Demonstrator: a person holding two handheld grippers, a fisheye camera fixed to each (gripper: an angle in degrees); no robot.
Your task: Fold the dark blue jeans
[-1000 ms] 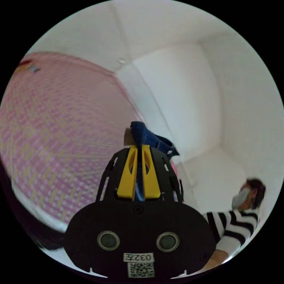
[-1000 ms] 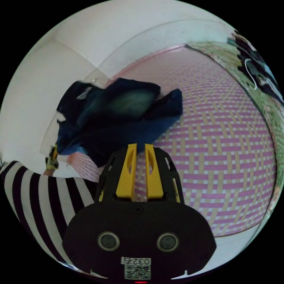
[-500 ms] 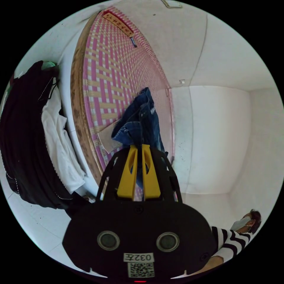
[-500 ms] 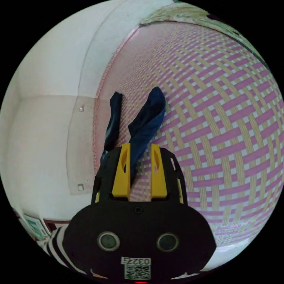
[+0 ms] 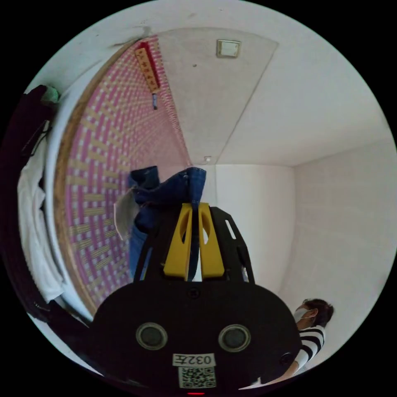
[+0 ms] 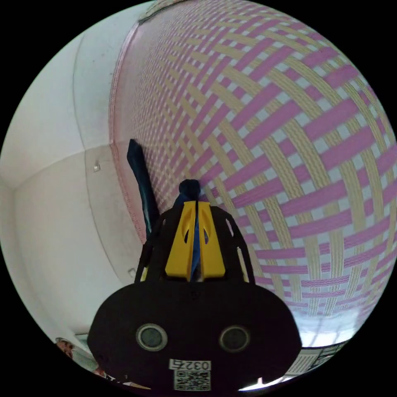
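The dark blue jeans [image 5: 165,194] hang bunched in front of my left gripper [image 5: 194,204], whose yellow jaws are shut on the denim, with a pale pocket lining showing at the left. In the right gripper view, my right gripper [image 6: 196,203] is shut on a leg end of the jeans [image 6: 189,189]. The other leg [image 6: 140,182] rises as a thin dark strip to its left. Both stand over the pink and yellow woven mat [image 6: 281,136].
The woven mat [image 5: 103,144] covers a bed with a wooden edge. Dark and white clothes [image 5: 29,198] are piled beside it. White walls and a wall plate [image 5: 228,48] lie beyond. A person in a striped top [image 5: 310,331] stands at the lower right.
My right gripper, open half a second ago with a jeans leg between its jaws, has shut on it. Both cameras have swung; the left gripper keeps its hold on the denim.
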